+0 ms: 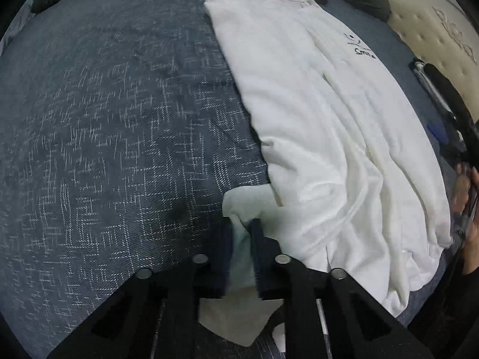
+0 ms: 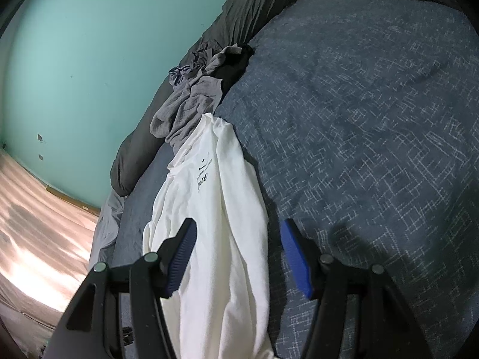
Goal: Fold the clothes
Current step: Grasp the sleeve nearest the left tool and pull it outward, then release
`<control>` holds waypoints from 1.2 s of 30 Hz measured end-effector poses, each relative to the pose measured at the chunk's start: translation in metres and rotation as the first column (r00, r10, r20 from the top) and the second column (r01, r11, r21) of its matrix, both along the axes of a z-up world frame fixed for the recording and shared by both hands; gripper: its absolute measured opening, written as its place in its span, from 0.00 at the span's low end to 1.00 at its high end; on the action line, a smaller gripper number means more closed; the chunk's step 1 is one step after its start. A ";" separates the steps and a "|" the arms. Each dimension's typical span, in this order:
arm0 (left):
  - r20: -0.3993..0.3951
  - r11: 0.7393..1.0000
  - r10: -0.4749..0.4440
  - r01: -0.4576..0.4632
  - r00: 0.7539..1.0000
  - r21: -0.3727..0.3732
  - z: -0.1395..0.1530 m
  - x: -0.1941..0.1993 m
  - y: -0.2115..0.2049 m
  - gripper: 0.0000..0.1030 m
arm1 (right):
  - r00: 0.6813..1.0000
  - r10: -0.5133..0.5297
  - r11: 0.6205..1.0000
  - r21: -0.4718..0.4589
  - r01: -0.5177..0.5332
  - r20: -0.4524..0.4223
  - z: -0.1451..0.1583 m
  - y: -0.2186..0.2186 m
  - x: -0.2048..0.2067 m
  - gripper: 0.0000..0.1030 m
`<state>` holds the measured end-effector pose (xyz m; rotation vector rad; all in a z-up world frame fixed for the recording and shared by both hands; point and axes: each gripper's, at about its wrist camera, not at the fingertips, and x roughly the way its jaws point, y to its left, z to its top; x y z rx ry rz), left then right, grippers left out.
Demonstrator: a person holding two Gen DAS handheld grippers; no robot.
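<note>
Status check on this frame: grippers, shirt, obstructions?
Left gripper shut on white shirt corner. Right gripper open over shirt. Grey garment beyond the collar, not blocking.

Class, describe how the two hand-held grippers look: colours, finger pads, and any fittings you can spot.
Left hand-held gripper: black angular frame, dark navy pads, round silver bolt heads. Right hand-held gripper: same black frame, ribbed bright blue pads, grey-green bolt heads. No cables visible.

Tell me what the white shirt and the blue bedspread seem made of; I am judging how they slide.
Shirt: thin soft knit, probably cotton jersey, matte; it drapes in loose wrinkles. Bedspread: thicker woven cloth, matte, with pale crosshatch threads showing; fibre unclear.
</note>
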<state>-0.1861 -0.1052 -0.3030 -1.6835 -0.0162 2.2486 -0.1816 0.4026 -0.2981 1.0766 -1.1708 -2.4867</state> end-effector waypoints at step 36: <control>-0.285 0.755 0.556 -0.618 0.781 -0.218 0.099 -0.011 -0.256 0.10 | 1.000 0.018 1.000 0.026 -0.018 0.026 -0.007 -0.006 -0.002 0.58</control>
